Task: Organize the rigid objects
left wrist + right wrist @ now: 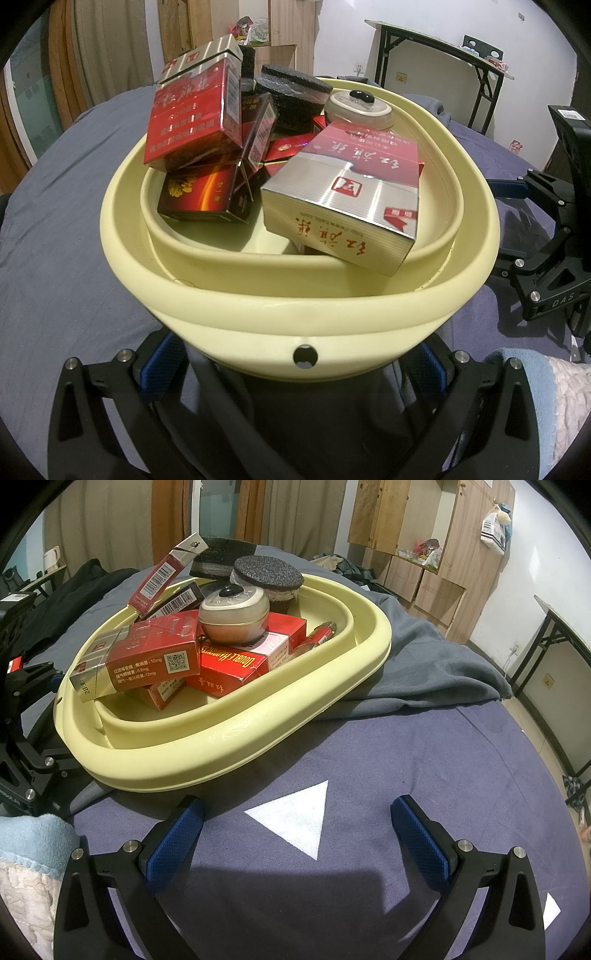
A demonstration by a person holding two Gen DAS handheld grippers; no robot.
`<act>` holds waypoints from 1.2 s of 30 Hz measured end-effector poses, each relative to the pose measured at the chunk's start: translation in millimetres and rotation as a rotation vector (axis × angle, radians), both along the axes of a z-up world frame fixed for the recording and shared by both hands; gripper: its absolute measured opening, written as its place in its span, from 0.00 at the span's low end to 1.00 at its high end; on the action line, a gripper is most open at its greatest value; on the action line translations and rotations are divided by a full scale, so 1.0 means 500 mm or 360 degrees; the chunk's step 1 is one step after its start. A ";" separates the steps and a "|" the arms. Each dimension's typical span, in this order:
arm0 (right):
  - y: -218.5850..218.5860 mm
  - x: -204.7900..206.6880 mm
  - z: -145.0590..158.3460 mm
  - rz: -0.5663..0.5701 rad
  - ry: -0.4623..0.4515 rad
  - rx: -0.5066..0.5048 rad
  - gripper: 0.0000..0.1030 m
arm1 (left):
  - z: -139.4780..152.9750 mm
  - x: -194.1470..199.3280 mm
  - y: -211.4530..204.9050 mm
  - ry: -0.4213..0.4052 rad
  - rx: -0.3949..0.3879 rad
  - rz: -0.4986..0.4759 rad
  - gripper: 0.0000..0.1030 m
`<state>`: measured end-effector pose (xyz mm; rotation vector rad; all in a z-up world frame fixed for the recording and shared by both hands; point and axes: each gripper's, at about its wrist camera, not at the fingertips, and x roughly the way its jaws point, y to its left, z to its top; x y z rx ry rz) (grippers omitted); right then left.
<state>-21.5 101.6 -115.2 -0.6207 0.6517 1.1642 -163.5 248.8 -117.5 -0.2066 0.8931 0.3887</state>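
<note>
A pale yellow collapsible basin (pixel 258 306) (pixel 258 709) rests on the bed, piled with red cigarette packs (pixel 192 122) (pixel 147 657), a red-and-silver pack (pixel 343 192), a cream jar (pixel 358 107) (pixel 234 616) and black sponge discs (pixel 295 96) (pixel 267 574). My left gripper (pixel 295 350) is open at the basin's near rim, which overhangs and hides its fingertips. My right gripper (pixel 297 805) is open and holds nothing. It hovers over a white triangle (pixel 295 819) on the sheet, just short of the basin's side.
A grey blanket (pixel 424 672) lies bunched behind the basin. A light blue towel (pixel 33 834) sits at the bed's near corner. A folding table (pixel 443 62) and wooden cabinets (pixel 424 554) stand beyond the bed. A small red tube (pixel 317 635) lies inside the basin.
</note>
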 end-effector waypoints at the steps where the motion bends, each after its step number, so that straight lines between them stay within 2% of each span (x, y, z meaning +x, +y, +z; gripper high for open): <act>1: 0.000 -0.002 0.000 0.0000 0.0002 0.0000 1.00 | 0.000 0.004 0.000 0.0000 0.0000 0.0000 1.00; 36: 0.000 -0.005 0.000 0.0000 0.0001 0.0000 1.00 | 0.000 0.000 0.000 0.0000 0.0000 0.0000 1.00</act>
